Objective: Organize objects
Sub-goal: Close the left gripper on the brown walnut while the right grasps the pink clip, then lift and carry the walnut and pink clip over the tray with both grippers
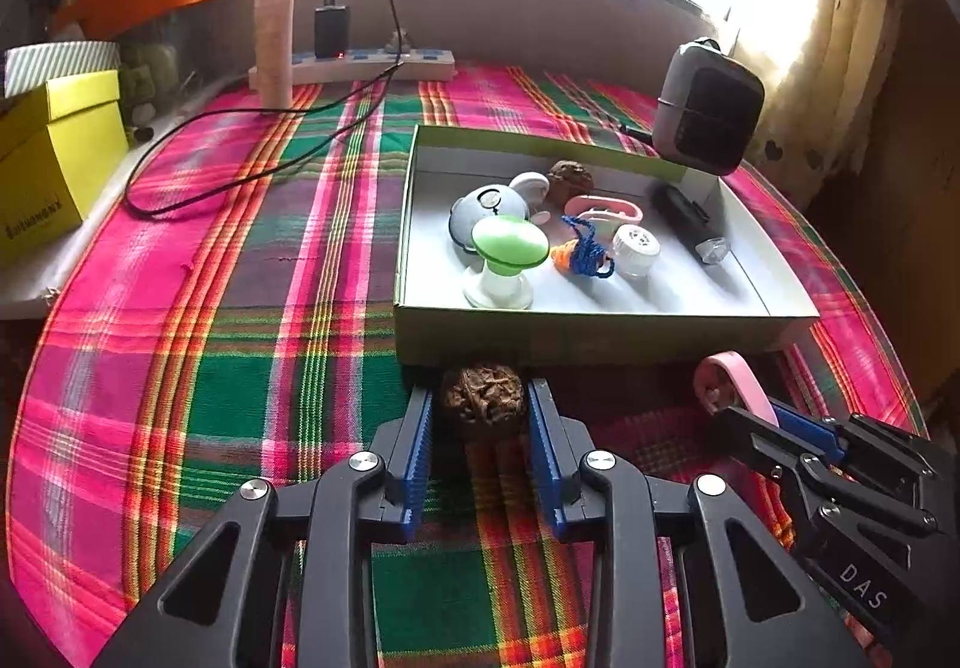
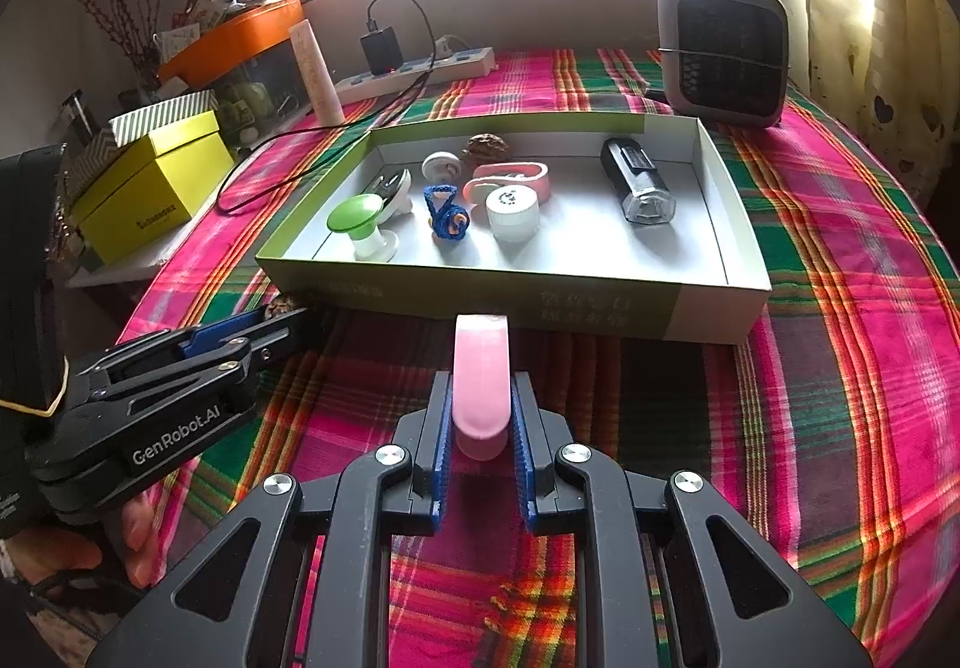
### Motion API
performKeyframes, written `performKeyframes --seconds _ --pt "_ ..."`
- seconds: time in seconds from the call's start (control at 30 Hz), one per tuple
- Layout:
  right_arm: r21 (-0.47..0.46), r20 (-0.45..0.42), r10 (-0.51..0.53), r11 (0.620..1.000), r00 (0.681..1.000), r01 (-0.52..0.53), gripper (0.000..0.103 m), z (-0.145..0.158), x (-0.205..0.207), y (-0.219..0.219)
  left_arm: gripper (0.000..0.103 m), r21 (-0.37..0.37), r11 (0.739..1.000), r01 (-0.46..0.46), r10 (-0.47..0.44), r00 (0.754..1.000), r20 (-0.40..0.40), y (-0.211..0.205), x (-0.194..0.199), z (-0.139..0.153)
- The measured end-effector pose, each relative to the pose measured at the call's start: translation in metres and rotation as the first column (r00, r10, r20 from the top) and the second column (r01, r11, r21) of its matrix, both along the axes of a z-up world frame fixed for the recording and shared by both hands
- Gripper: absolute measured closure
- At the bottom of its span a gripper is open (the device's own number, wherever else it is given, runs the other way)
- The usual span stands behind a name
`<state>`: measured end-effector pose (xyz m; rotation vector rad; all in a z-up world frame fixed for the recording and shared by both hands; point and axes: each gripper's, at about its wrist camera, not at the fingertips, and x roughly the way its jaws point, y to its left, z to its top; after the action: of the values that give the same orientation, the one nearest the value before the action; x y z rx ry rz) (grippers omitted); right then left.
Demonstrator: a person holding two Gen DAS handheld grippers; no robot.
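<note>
Nearest the lens, the left gripper [image 1: 480, 410] pinches a brown, wrinkled walnut shell [image 1: 483, 399] between its blue ribbed pads, just short of the near wall of the shallow green-and-white cardboard tray [image 1: 600, 335]. To its right, the right gripper [image 2: 480, 416] pinches a pink, curved plastic clip [image 2: 480, 386] that stands upright between its pads, also just in front of that near wall.

Inside the tray, from left to right: a green-capped white mushroom-shaped toy [image 1: 509, 260], a blue knotted cord with an orange piece [image 1: 585, 251], a white round cap [image 1: 635, 248] and a black cylindrical torch [image 1: 690, 224]; a second walnut [image 1: 570, 179] and a second pink clip [image 1: 603, 209] lie towards the far wall.

Both held things look meant for the tray, and both sit below or near its rim. Driven straight forward, either could strike the near wall and push the light tray across the plaid tablecloth [image 1: 240, 308]. The walnut is round and hard, so a loose pinch may let it roll out. Released over the crowded left half, it could topple the mushroom toy. The two grippers are close beside each other and could collide.
</note>
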<state>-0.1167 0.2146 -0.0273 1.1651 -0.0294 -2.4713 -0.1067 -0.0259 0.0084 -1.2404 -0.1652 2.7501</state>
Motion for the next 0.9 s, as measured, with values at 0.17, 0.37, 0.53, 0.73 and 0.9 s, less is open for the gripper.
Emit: performKeyframes --seconds 0.17,0.37,0.53,0.73,0.9 --pt "-0.003 -0.015 0.008 1.0 1.0 -0.008 0.084 0.006 0.003 0.002 0.075 -0.014 1.0 0.005 -0.005 1.0 -0.014 0.003 0.004 0.008" --pt "-0.007 -0.038 0.017 1.0 0.999 -0.018 0.084 0.015 0.004 0.004 0.075 -0.019 1.0 0.01 -0.011 0.999 -0.044 0.007 0.011 0.021" --pt "-0.013 -0.058 0.022 1.0 0.998 -0.023 0.084 0.023 0.005 0.008 0.075 -0.025 0.999 0.024 -0.025 0.998 -0.063 0.015 0.015 0.03" --pt "-0.017 -0.073 0.024 1.0 0.997 -0.025 0.084 0.032 0.002 0.013 0.075 -0.029 0.999 0.032 -0.034 0.996 -0.081 0.022 0.014 0.038" --pt "-0.017 -0.08 0.027 0.999 0.996 -0.029 0.084 0.037 -0.007 0.015 0.075 -0.035 0.999 0.042 -0.045 0.995 -0.092 0.027 0.008 0.044"
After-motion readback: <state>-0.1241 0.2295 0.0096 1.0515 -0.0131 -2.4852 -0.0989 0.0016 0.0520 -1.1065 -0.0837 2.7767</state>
